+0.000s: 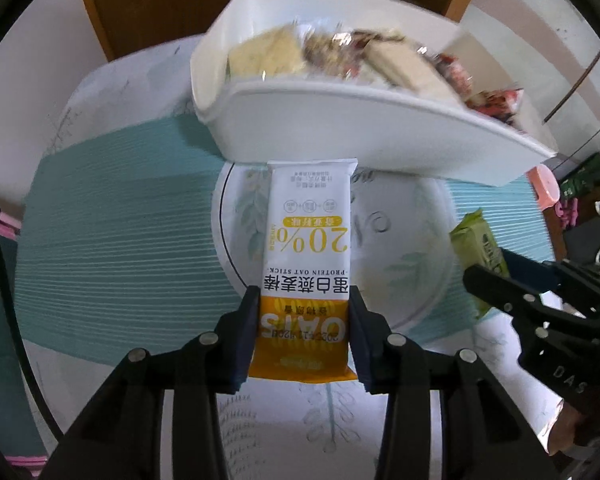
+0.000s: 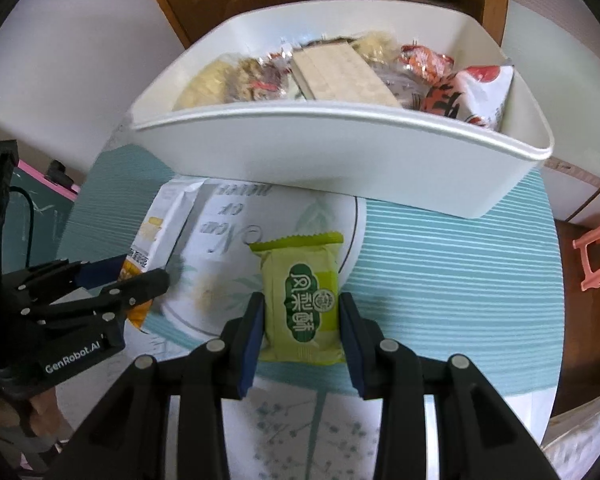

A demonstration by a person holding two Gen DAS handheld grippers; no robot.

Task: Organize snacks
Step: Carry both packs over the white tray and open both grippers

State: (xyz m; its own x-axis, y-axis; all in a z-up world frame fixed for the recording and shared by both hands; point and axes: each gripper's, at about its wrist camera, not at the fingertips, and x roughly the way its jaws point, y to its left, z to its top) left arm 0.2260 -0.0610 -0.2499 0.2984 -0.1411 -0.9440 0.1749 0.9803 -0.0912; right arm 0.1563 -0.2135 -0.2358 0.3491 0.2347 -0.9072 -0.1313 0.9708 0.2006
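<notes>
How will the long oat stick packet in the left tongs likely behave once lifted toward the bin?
The oat stick packet is gripped near one end by the left tongs, so its long free end may droop. The glossy wrapper could slip. It probably weighs little, being one slim sealed bar.

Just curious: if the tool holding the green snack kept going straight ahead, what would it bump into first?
Probably the near wall of the white bin, led by the green snack packet gripped in the right tool. Depth is hard to judge, so it might clear the rim.
</notes>
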